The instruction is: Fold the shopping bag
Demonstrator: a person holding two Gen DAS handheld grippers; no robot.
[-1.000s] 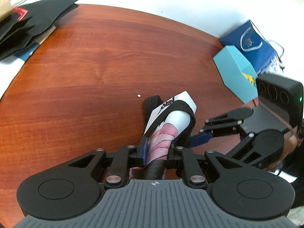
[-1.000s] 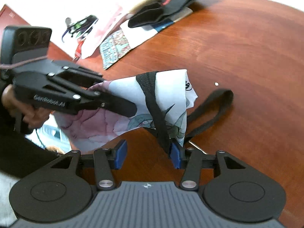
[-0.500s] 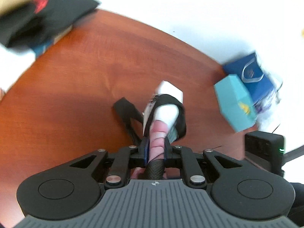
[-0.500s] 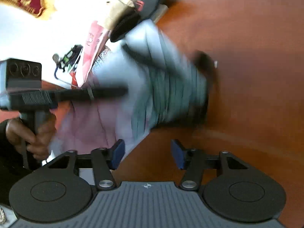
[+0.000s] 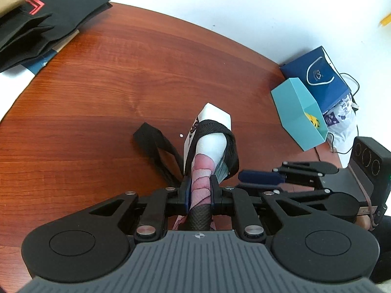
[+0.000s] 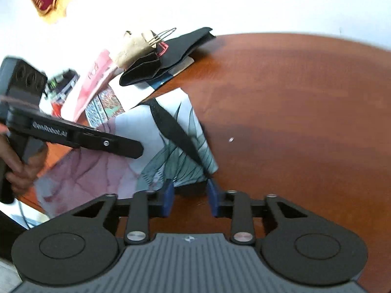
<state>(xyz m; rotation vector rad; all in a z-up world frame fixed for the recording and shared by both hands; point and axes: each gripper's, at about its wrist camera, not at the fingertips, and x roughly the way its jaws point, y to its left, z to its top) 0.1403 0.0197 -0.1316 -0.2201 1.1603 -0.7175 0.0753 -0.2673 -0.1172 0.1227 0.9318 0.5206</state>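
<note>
The shopping bag [image 5: 210, 146] is white cloth with a pink and green print and black straps [image 5: 156, 144]. My left gripper [image 5: 200, 188] is shut on its folded edge and holds it over the brown table [image 5: 97, 97]. In the right wrist view the bag [image 6: 171, 141] hangs flat from the left gripper [image 6: 136, 149], one black strap [image 6: 176, 131] across it. My right gripper [image 6: 190, 195] is open, with the bag's lower corner between its blue pads [image 6: 168, 195]; they do not press it. The right gripper also shows in the left wrist view [image 5: 259, 177], just right of the bag.
A pile of black bags [image 5: 44, 24] and a brown paper bag [image 6: 136, 46] lie at the table's far left corner. A teal box [image 5: 298, 112] and a blue gift bag [image 5: 317, 78] stand off the table's right edge. A small white speck [image 5: 181, 135] lies on the table.
My right gripper swung away and came back close under the bag's lower corner, its pads narrower than before. My left gripper kept hold and the bag now hangs flatter.
</note>
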